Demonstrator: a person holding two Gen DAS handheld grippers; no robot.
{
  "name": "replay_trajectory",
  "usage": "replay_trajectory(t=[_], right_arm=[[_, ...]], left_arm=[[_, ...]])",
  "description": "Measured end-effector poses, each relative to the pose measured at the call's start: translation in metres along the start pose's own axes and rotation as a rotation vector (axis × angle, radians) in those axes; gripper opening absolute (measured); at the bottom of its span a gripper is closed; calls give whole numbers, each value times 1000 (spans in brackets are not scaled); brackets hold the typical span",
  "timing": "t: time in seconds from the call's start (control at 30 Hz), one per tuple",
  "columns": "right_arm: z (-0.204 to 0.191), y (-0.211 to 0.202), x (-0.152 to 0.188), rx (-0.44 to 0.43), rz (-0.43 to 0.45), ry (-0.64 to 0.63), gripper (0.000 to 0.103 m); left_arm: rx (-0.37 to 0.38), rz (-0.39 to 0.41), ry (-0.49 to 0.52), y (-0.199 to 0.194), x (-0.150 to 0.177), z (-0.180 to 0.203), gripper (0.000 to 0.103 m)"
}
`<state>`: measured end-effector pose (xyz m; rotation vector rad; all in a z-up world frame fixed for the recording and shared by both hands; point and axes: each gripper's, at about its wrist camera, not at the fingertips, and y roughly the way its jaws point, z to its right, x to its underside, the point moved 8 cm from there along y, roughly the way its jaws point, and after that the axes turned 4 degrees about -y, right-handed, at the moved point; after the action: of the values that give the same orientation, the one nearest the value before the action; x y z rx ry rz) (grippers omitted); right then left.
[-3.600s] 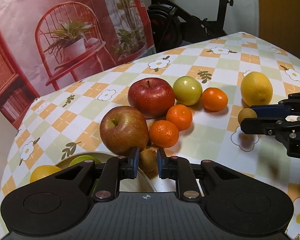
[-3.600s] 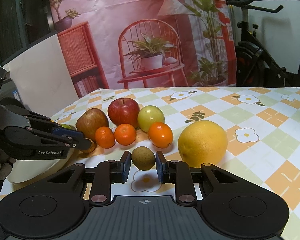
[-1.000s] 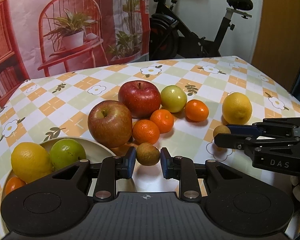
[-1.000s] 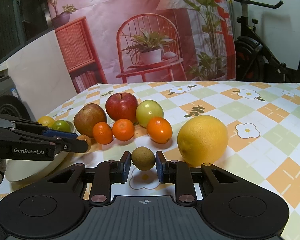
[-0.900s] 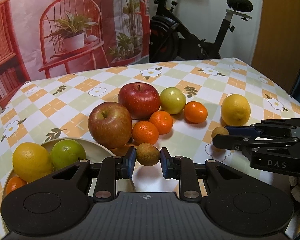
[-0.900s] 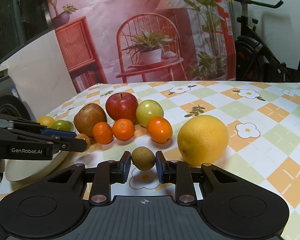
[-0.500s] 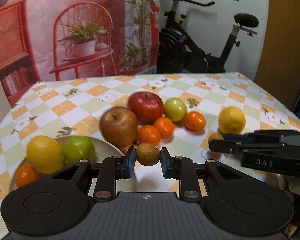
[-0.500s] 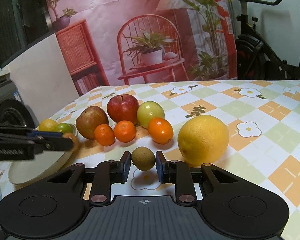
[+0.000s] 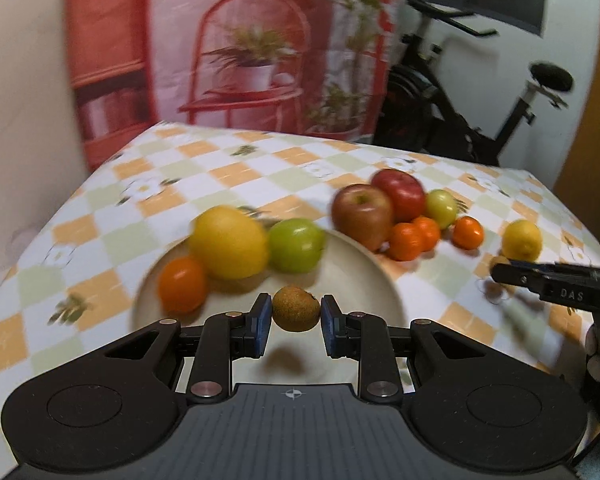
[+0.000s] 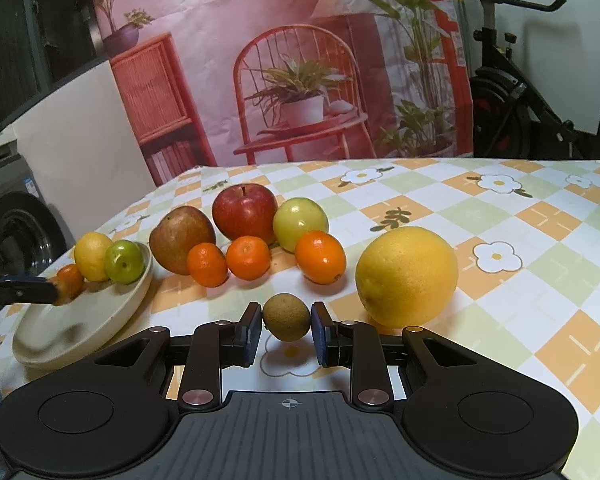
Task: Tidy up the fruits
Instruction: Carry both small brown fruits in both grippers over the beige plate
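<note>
My left gripper is shut on a brown kiwi and holds it above the cream plate. The plate holds a lemon, a green fruit and a small orange. My right gripper is shut on a second kiwi, low over the checked tablecloth. Two apples, a pale green fruit, three mandarins and a large yellow citrus lie on the cloth. The left wrist view is blurred.
The plate also shows at the left of the right wrist view, near the table's left edge. An exercise bike and a printed backdrop stand behind the table. A washing machine is at the left.
My left gripper has swung left with its kiwi, from beside the apples to over the plate. My right gripper has stayed in place with its kiwi.
</note>
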<state>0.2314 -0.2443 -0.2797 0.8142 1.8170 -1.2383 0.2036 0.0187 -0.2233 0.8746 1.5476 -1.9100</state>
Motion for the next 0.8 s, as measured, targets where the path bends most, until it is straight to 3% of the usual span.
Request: replay_trajectory(t=[0.2, 0.4, 0.57, 0.8], right_arm=[[-13, 5, -4, 22, -44, -50, 24], [-60, 14, -32, -44, -52, -122, 24], [-108, 32, -39, -115, -82, -207, 24], [-161, 41, -29, -197, -123, -337, 24]], left_arm=[[0, 33, -102, -13, -2, -32, 28], [-23, 72, -126, -21, -24, -58, 28], [-30, 57, -169, -26, -26, -78, 28], [-18, 29, -116, -18, -10, -70, 26]])
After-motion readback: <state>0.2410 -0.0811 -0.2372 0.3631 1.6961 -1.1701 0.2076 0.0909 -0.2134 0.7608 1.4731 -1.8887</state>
